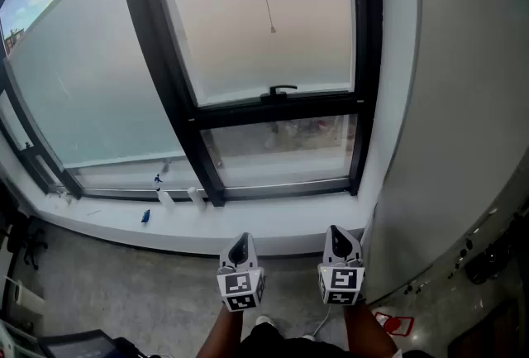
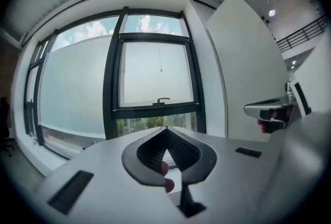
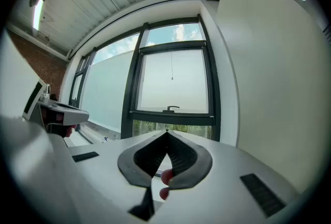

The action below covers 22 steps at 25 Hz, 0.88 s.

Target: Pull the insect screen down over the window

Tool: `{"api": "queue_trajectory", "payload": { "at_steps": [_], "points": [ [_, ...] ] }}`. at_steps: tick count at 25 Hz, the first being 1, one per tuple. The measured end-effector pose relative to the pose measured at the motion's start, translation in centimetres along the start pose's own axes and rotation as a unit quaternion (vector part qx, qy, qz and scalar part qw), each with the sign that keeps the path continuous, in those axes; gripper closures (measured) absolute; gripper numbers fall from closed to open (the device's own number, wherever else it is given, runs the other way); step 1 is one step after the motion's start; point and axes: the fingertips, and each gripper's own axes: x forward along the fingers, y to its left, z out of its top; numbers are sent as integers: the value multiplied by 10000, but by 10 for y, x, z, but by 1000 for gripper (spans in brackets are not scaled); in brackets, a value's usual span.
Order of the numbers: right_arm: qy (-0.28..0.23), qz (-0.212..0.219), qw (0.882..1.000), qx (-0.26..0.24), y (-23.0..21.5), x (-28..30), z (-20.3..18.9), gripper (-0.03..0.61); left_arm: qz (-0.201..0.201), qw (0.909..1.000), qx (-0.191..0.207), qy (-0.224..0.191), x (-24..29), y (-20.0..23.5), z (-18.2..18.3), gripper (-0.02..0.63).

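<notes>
A black-framed window [image 1: 273,107] stands ahead of me, its upper pane pale and hazy. A thin pull cord ending in a small bead [image 1: 272,30] hangs down the middle of that pane, also seen in the left gripper view [image 2: 160,70] and the right gripper view [image 3: 172,78]. A black handle [image 1: 282,89] sits on the crossbar below it. The screen itself I cannot make out. My left gripper [image 1: 240,242] and right gripper [image 1: 338,232] are held low, side by side, well short of the window. Both are shut with nothing between the jaws [image 2: 166,129] [image 3: 166,133].
A white sill [image 1: 273,224] runs under the window, with small blue and white bits [image 1: 145,216] at its left. A broad white column [image 1: 463,100] stands close on the right. A large frosted pane [image 1: 91,83] fills the left. Grey floor [image 1: 149,298] lies below.
</notes>
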Motion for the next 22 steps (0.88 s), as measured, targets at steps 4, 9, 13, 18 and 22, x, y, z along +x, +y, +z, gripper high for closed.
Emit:
{"api": "queue_trajectory", "payload": {
  "at_steps": [4, 9, 13, 18, 22],
  "points": [
    [36, -47, 10000, -31, 2, 3, -2, 575, -117, 9999, 28, 23, 6, 0, -9, 611],
    [41, -4, 10000, -56, 9, 5, -1, 575, -130, 9999, 3, 24, 5, 4, -7, 611],
    [5, 94, 9999, -64, 16, 7, -1, 575, -119, 9999, -28, 67, 5, 8, -13, 611],
    [59, 180, 9998, -116, 25, 9, -2, 575, -70, 9999, -69, 109, 1, 15, -13, 611],
    [73, 240, 9996, -131, 28, 9, -2, 575, -59, 9998, -96, 133, -1, 16, -15, 611]
  ]
}}
